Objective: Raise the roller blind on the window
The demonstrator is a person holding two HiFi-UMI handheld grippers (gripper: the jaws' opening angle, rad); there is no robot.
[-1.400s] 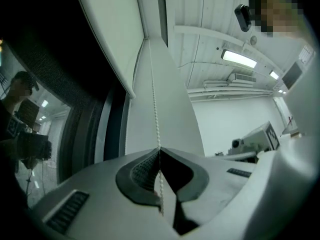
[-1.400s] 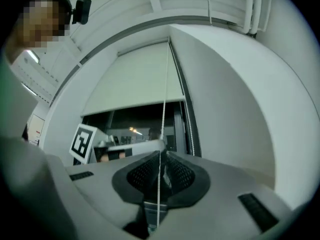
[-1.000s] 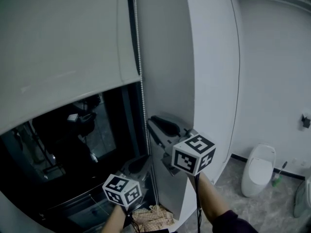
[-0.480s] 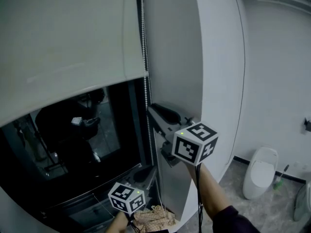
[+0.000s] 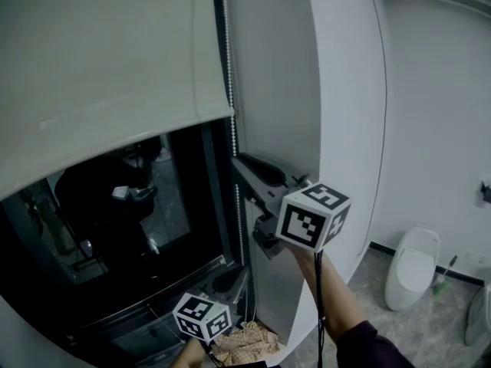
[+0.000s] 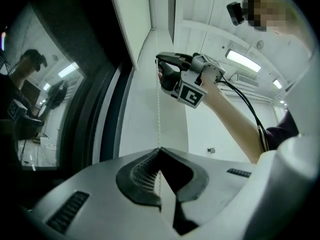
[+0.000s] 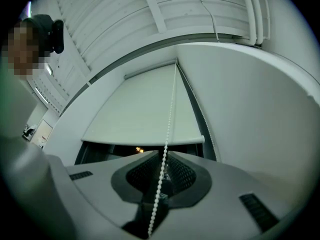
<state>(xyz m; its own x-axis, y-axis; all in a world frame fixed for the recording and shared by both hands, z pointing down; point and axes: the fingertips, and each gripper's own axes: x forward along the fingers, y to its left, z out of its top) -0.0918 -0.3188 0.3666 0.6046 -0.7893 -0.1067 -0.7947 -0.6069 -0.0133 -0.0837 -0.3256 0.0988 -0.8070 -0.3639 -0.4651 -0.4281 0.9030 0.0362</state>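
Beside the dark window [image 5: 115, 221], the vertical white bead chain [image 5: 229, 67] is clamped in both jaws, right gripper [image 7: 164, 154] above left gripper [image 6: 159, 150].

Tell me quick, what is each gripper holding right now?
Left gripper: closed on the bead chain.
Right gripper: closed on the bead chain too.

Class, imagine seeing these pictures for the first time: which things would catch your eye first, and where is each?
The pale roller blind fills the head view's upper left, its bottom edge hanging over a dark window. Along its right edge runs a white bead chain, with the right gripper shut on it higher up and the left gripper shut on it lower down. A white toilet stands at the far right.
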